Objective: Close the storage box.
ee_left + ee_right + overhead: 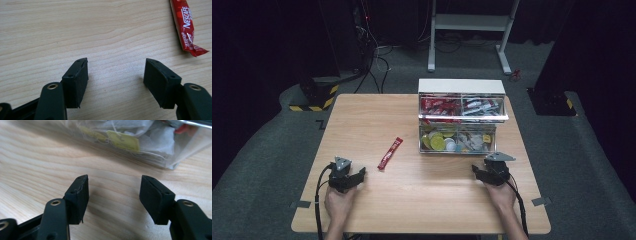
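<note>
A red Nescafe stick sachet (390, 153) lies flat on the wooden table (412, 195), left of a clear two-tier organiser (460, 117). My left gripper (352, 177) rests at the front left, open and empty, with the sachet (187, 26) ahead and to its right. Low at the front right, my right gripper (482, 172) is open with bare wood between its jaws. In its own view my right gripper (113, 188) faces the organiser's lower bin of tea bags (125, 137).
The organiser's upper bins hold red sachets (439, 106) and other packets (481, 106). Its lower bins hold yellow capsules (437, 140) and tea bags (476, 140). Beyond the far table edge stand a white frame (469, 30) and cables (377, 55) on the floor.
</note>
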Demonstrator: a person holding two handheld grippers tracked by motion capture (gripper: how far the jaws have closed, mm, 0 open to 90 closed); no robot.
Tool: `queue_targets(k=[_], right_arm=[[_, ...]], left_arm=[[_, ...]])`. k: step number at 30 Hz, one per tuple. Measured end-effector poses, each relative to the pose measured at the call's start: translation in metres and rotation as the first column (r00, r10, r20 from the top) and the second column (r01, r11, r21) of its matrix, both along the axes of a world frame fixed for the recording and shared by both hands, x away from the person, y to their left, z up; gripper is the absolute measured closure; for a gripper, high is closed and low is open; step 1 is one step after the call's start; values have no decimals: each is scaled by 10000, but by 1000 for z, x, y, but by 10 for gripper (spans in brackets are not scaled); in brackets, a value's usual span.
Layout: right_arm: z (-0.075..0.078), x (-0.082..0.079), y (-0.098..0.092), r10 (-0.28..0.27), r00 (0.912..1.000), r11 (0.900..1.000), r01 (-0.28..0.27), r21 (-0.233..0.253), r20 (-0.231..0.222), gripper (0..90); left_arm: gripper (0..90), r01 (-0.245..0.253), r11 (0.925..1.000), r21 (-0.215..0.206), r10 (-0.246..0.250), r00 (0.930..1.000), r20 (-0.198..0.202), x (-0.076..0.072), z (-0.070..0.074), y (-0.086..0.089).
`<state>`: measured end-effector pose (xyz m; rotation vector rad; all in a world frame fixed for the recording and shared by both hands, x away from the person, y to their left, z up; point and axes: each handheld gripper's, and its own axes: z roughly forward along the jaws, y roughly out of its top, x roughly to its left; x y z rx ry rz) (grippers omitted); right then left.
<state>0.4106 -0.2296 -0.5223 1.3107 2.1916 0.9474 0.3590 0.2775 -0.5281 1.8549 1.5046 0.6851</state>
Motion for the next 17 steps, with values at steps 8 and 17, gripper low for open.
queue_targets(k=[8, 17], right_arm=[[0, 0, 1, -350, 9994, 9992, 350, -175, -3, 320], [0, -1, 1, -474, 9988, 9988, 473, -104, -79, 317]], left_arm=[[359, 13, 10000, 17, -13, 10000, 4, 0, 0, 0], [346, 59, 10000, 19, -59, 10000, -14, 0, 0, 0]])
